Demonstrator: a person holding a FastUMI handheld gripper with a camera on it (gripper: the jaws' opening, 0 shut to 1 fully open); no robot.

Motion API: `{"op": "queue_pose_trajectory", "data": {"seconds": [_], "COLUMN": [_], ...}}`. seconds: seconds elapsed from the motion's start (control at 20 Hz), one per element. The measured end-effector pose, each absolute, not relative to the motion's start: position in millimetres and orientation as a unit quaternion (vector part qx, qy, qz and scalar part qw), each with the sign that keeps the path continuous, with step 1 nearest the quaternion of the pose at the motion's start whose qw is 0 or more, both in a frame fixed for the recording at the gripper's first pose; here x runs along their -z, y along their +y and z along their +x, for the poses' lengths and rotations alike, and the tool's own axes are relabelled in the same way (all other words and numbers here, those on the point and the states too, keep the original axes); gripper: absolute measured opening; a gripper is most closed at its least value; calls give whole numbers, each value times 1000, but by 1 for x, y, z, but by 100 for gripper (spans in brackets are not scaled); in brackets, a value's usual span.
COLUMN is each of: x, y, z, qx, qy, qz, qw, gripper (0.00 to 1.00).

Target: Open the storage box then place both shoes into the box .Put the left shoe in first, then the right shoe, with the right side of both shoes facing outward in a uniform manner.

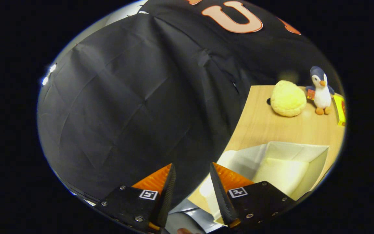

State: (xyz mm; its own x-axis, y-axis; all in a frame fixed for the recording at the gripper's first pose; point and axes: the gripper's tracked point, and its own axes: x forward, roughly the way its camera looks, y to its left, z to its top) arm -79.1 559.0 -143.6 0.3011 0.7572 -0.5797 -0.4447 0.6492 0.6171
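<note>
My gripper (192, 169) hangs with its fingers parted and nothing between them, aimed mostly at the dark cloth wall, while the open white box (317, 152) sits on the wooden table (261, 126) just ahead and to my right.

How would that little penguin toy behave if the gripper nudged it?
The penguin toy looks plush, so probably soft and light. Standing upright on small feet on the wooden table, it would likely tip rather than slide. The gripper, fingers apart and holding nothing, is far from it.
</note>
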Motion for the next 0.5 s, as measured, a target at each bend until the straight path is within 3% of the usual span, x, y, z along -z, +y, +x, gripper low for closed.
{"op": "queue_pose_trajectory", "data": {"seconds": [0.15,0.5], "x": [148,170], "y": [500,384], "z": [-64,-54], "qx": [-350,-274], "qy": [420,382], "qz": [139,121], "qw": [826,874], "gripper": [79,81]}}
